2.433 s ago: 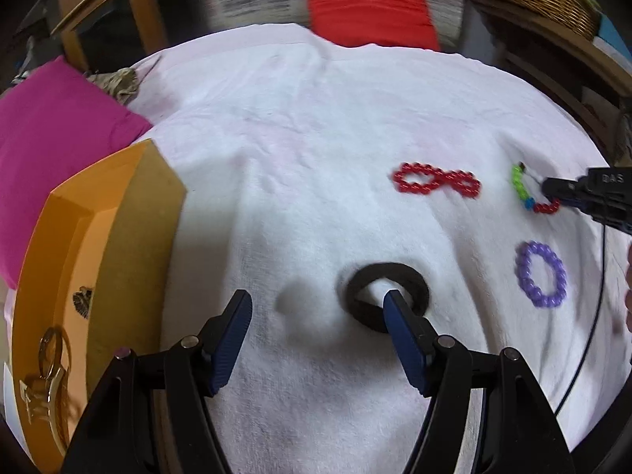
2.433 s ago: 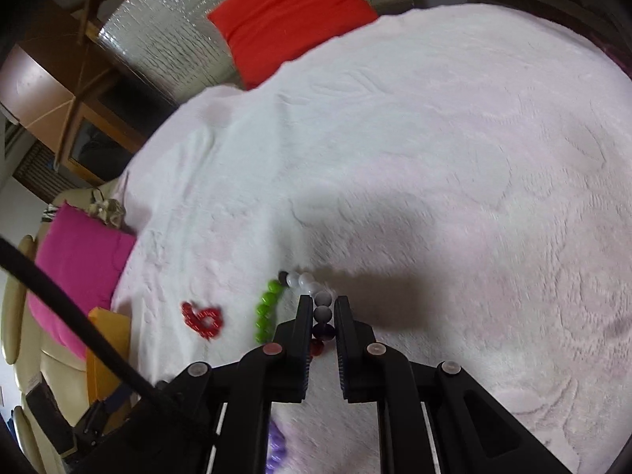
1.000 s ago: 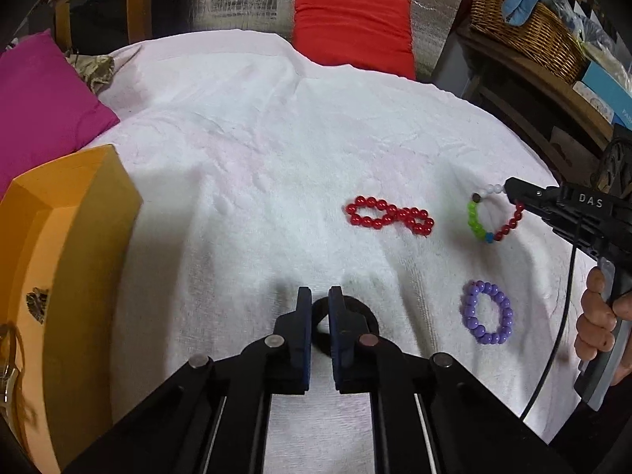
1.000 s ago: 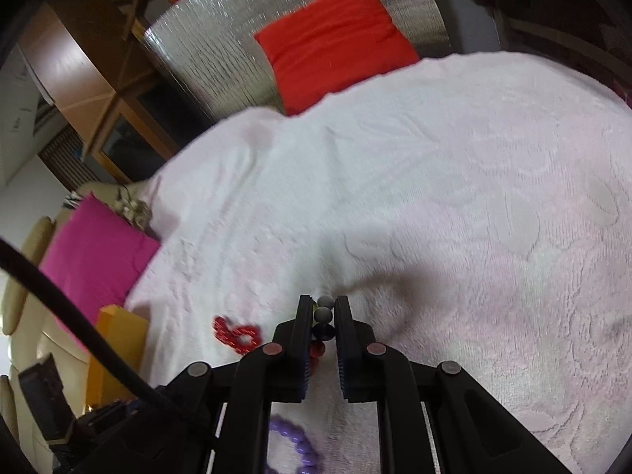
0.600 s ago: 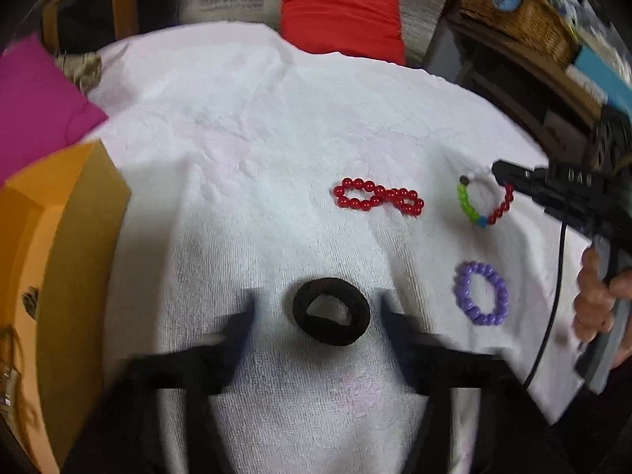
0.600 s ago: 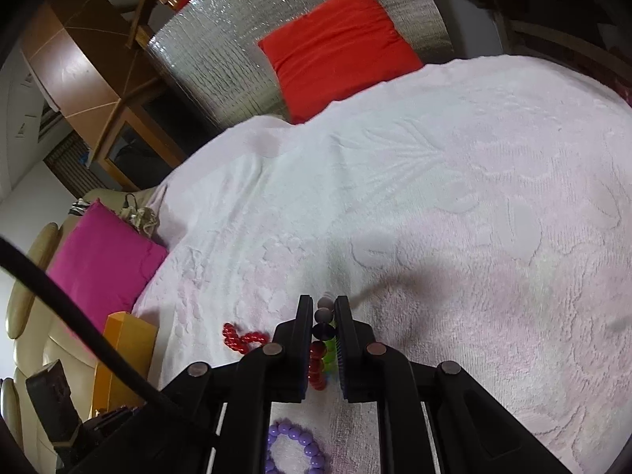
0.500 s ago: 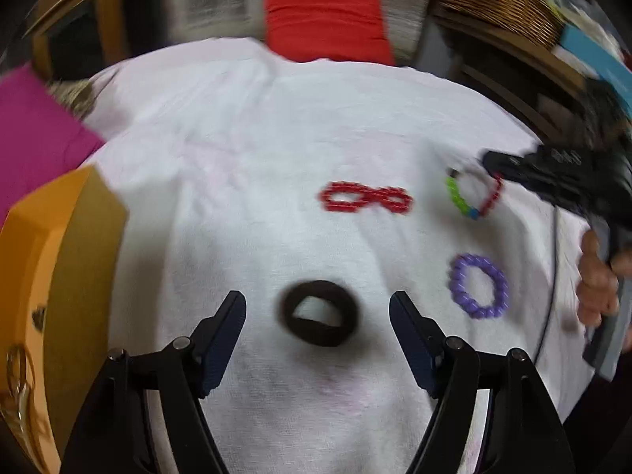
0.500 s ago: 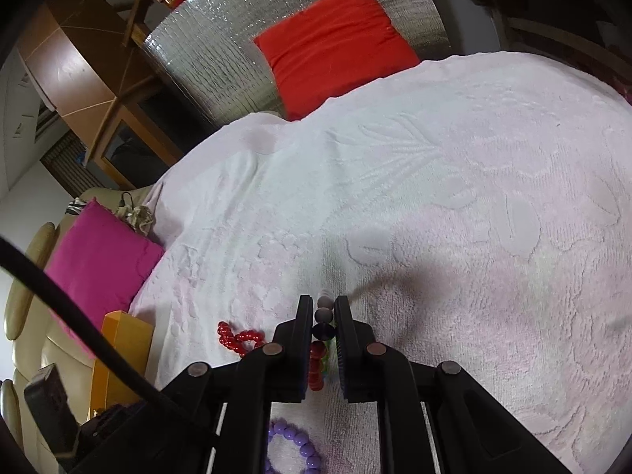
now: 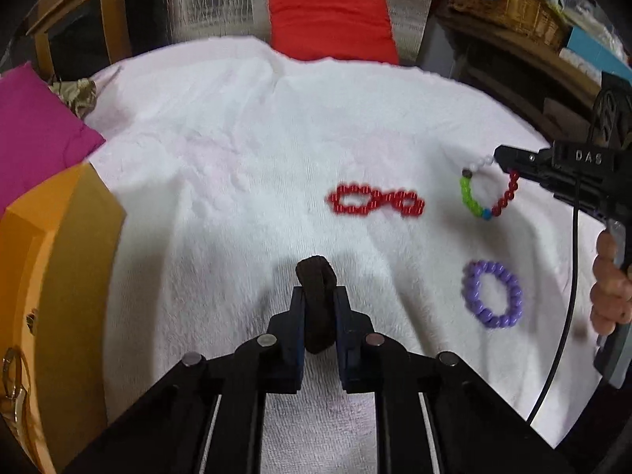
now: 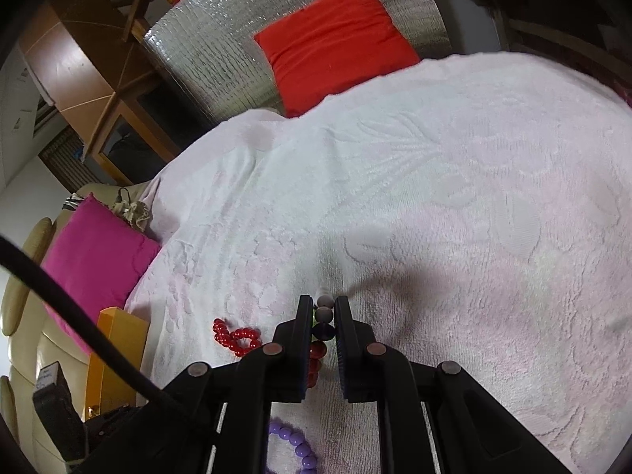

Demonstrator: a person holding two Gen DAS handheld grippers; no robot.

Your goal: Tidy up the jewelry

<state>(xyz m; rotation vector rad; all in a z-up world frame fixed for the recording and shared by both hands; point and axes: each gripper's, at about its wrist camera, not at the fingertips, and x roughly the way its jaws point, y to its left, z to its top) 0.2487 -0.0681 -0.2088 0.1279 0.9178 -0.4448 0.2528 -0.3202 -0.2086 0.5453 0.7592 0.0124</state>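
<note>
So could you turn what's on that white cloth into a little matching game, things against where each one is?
Things:
1. black fabric hair tie
2. multicoloured bead bracelet
3. purple bead bracelet
4. red bead bracelet

Places:
A. lying loose, twisted into a figure eight
B. clamped in the left tool
C. pinched by the right tool
D. lying loose as an open ring

Pairs: 1-B, 2-C, 3-D, 4-A

the left gripper point(image 9: 320, 312) points forward and slightly down, its jaws pinched together on a black hair tie point(image 9: 316, 296). the right gripper point(image 10: 324, 326) has its jaws closed on a multicolour bead bracelet point(image 9: 488, 191), with the person's right hand point(image 9: 610, 284) wrapped around its handle.
</note>
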